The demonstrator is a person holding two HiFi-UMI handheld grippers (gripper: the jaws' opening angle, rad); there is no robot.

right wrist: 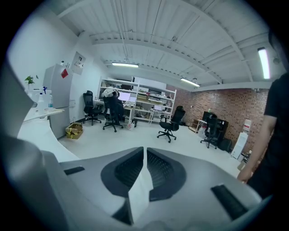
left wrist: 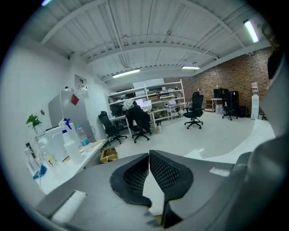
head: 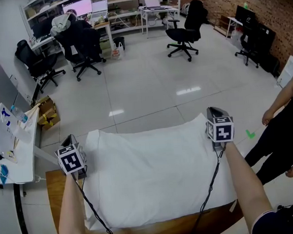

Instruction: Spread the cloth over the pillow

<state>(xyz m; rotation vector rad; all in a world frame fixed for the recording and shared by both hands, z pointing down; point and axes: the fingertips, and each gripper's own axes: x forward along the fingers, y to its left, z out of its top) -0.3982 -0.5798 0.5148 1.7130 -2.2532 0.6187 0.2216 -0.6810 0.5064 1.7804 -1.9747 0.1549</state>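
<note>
Where the arms come in, at six o'clock: two bare forearms reach out over the wooden table (head: 58, 185), a cable trailing back from each tool.
Left gripper (left wrist: 149, 170): at the cloth's nine o'clock edge, with the pads closed tight on a thin pinch of white fabric.
Right gripper (right wrist: 144, 170): near the cloth's two o'clock corner, with the pads all but together and a thicker fold of the same fabric clamped between them.
Cloth (head: 151, 172): white, lying across the middle of the table. It is puffed up as if the pillow is beneath it, but I can't pick the pillow out separately.
Handling: it looks light, limp and soft. I'd expect it to sag between the two grips and slide easily, so it wants gentle tension rather than a tug.
Where to hold: the hem or the corners, as wide apart as they go. A pinch in mid-sheet would only bunch it.
Side table (head: 12, 151): nine o'clock, white, cluttered with bottles.
Bystander (head: 290, 127): three o'clock, in dark clothes, near the table.
Beyond: office chairs (head: 184, 30) around twelve to one o'clock, and shelves (head: 126, 3) along the back wall.
</note>
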